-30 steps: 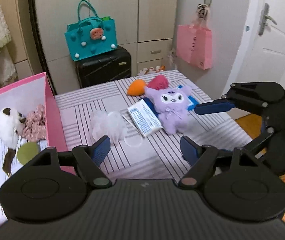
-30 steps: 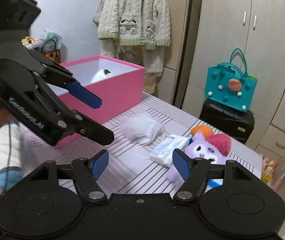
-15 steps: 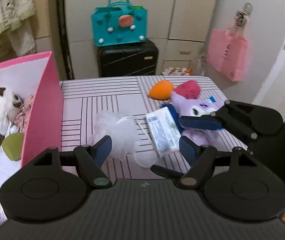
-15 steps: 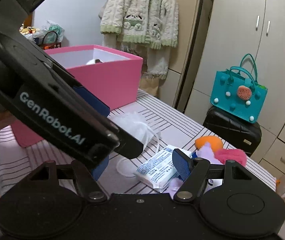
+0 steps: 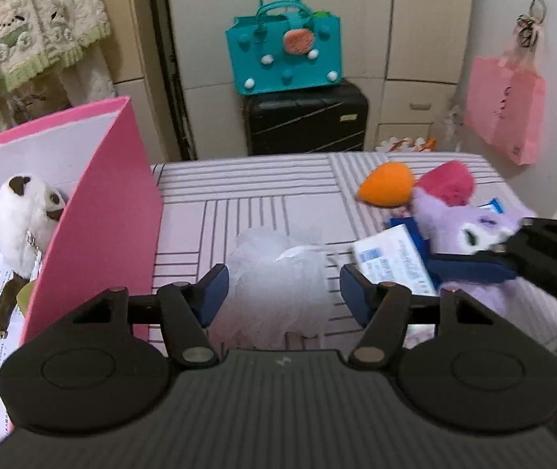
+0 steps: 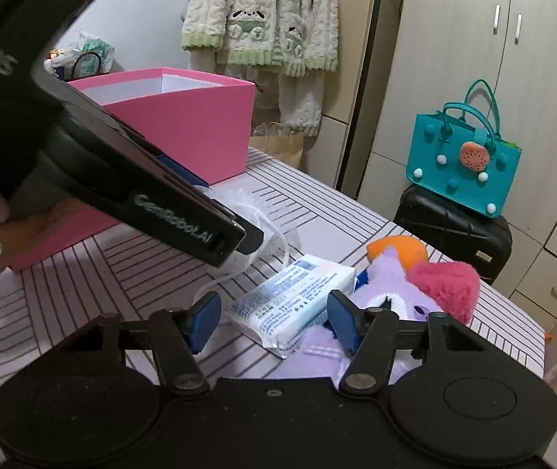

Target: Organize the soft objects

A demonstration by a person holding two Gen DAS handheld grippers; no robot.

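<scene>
a: where's the left tool (image 5: 282,293)?
b: closing around the white mesh bath puff (image 5: 278,273) on the striped table (image 5: 255,203), pads not pressing.
a: right tool (image 6: 274,318)?
b: closing around the white tissue pack (image 6: 290,293), untouched.

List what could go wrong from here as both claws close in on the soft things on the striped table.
1. The white mesh pouf lies between the closing left claw; its loose cord may snag the neighbouring tissue pack.
2. The closing right claw straddles the tissue pack, which rests partly on the purple plush; it may pinch the plush too.
3. The two claws work very close together and may collide.
</scene>
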